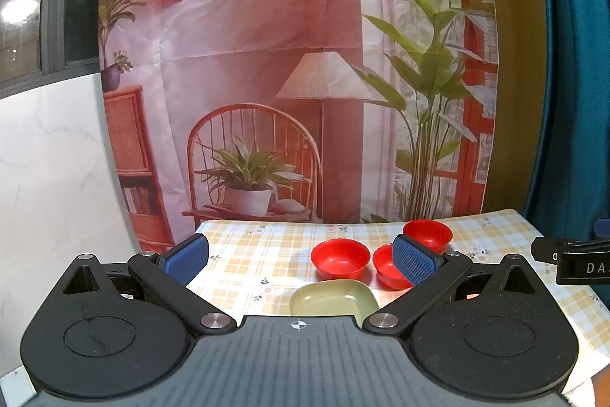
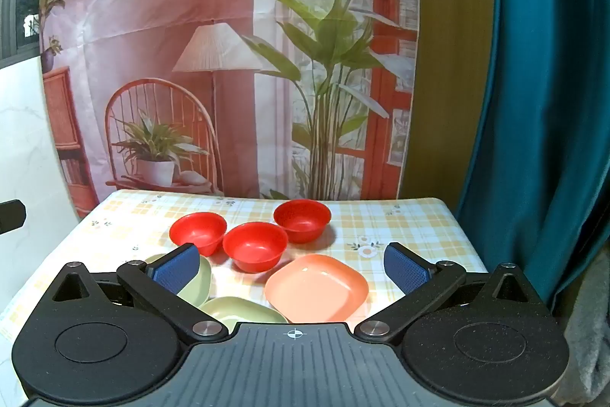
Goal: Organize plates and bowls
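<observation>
Three red bowls stand on the checked tablecloth: left [image 2: 198, 230], middle [image 2: 255, 246] and far right [image 2: 302, 219]. An orange square plate [image 2: 317, 288] lies in front of them. Two pale green square plates lie to its left, one [image 2: 198, 279] behind my left fingertip, one [image 2: 244, 311] near the camera. My right gripper [image 2: 291, 267] is open and empty above the plates. My left gripper [image 1: 301, 260] is open and empty, with red bowls [image 1: 340, 257] [image 1: 389, 266] [image 1: 427, 234] and a green plate [image 1: 333, 297] ahead.
The table [image 2: 411, 227] ends at a printed backdrop of a room behind. A teal curtain [image 2: 541, 102] hangs at the right. A white panel [image 1: 49, 159] stands at the left. The right gripper's body [image 1: 572, 258] shows at the left wrist view's right edge.
</observation>
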`<action>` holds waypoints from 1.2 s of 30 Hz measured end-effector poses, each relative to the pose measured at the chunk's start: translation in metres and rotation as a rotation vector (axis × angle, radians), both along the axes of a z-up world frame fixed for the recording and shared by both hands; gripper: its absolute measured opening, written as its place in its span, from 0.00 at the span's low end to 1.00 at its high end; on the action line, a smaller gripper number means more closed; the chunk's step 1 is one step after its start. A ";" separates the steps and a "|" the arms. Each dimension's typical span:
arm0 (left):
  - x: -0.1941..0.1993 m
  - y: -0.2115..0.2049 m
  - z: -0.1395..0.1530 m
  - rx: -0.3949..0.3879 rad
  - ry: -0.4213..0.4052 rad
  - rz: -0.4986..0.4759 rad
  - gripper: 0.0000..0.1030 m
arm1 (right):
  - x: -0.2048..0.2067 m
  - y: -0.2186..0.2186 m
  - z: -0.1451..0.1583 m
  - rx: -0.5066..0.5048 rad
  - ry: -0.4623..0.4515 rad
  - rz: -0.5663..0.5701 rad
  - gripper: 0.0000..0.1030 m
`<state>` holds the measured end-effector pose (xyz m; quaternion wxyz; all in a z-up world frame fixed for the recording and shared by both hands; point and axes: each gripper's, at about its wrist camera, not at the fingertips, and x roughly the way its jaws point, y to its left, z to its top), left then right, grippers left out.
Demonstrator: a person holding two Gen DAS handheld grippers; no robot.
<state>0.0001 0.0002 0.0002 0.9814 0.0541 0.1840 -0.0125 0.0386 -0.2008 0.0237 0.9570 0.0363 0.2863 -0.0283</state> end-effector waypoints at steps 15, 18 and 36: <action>0.000 0.000 0.000 -0.003 0.003 0.001 1.00 | 0.001 0.000 0.001 -0.002 -0.001 0.000 1.00; 0.000 0.000 0.000 -0.004 0.003 0.003 1.00 | 0.000 0.000 0.000 -0.002 -0.002 0.001 1.00; 0.003 0.001 0.000 -0.013 0.006 0.015 1.00 | 0.003 -0.004 -0.001 0.046 -0.010 0.010 1.00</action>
